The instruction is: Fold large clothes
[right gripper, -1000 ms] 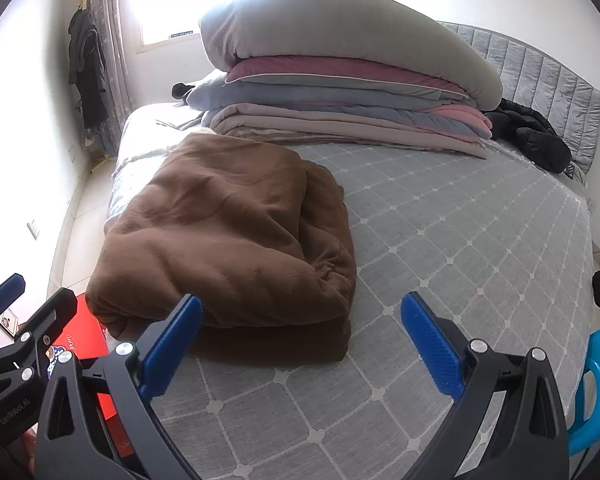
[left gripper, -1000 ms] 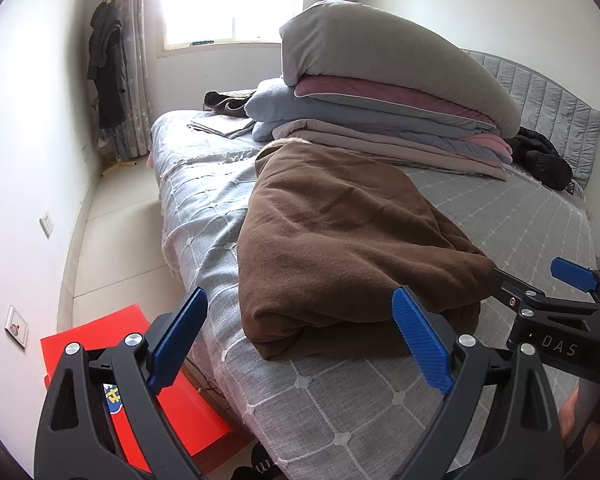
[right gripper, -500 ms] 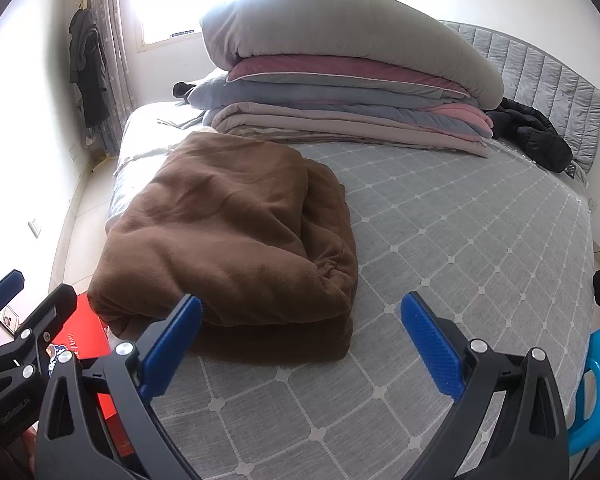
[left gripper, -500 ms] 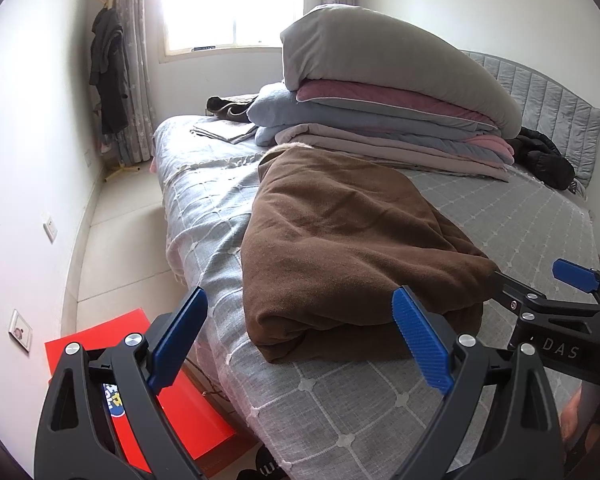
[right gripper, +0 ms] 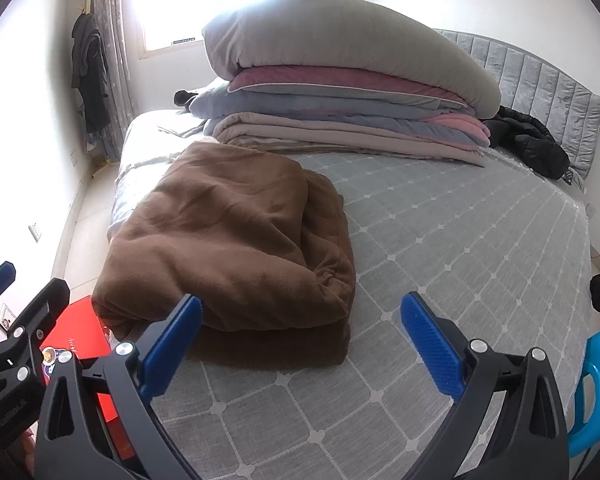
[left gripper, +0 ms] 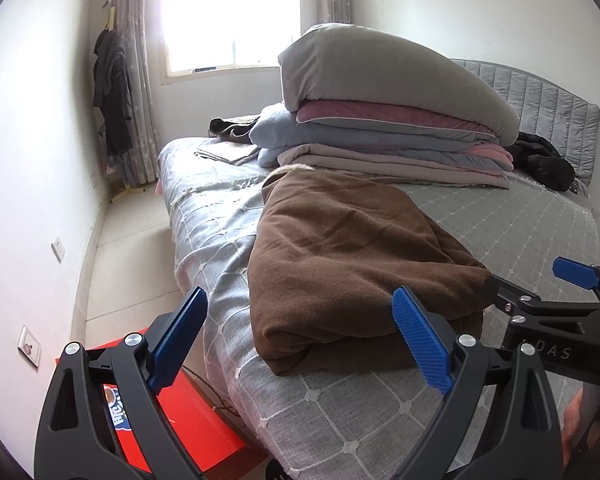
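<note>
The left claw (left gripper: 300, 332) is held wide open, with nothing between its blue ribbed fingers (left gripper: 418, 338), and it is kept in the air before the near edge of the bed. The right claw (right gripper: 300, 336) is also opened wide and empty, just beside the left one. Just ahead of both claws, a folded brown fleece garment (left gripper: 348, 264) is laid on the grey quilted bed cover with a diamond pattern (right gripper: 460, 240), near the left corner of the bed. Behind it, a tall stack of folded blankets in grey, pink and beige (right gripper: 340, 96) is placed, touching the far end of the garment. A black padded jacket (right gripper: 532, 148) is seen by the grey headboard (right gripper: 540, 80). A flat red box (left gripper: 188, 416) is lying on the floor beside the bed.
</note>
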A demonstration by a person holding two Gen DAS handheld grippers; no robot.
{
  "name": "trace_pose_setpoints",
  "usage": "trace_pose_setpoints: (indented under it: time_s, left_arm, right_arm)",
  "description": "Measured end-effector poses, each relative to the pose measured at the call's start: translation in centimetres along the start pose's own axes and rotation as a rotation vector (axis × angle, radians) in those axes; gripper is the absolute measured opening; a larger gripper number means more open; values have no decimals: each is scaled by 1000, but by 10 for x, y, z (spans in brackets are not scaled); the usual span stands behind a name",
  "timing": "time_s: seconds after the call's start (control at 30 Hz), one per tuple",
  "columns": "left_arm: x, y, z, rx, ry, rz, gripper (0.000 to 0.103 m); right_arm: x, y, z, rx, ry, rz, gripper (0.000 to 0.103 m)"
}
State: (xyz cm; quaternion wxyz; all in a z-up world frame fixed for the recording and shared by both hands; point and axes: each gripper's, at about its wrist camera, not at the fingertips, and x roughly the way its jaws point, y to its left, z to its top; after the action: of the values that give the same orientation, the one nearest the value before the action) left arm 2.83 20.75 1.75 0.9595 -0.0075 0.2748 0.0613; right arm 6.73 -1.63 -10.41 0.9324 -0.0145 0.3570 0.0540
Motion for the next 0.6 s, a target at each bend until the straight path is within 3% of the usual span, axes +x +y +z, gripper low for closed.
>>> trace_pose_setpoints:
  time_s: [0.6]
  left_arm:
    - [-9,-4,1,6,-30,-12,90]
  right_arm:
    - [4,-2,0,11,5,13,96]
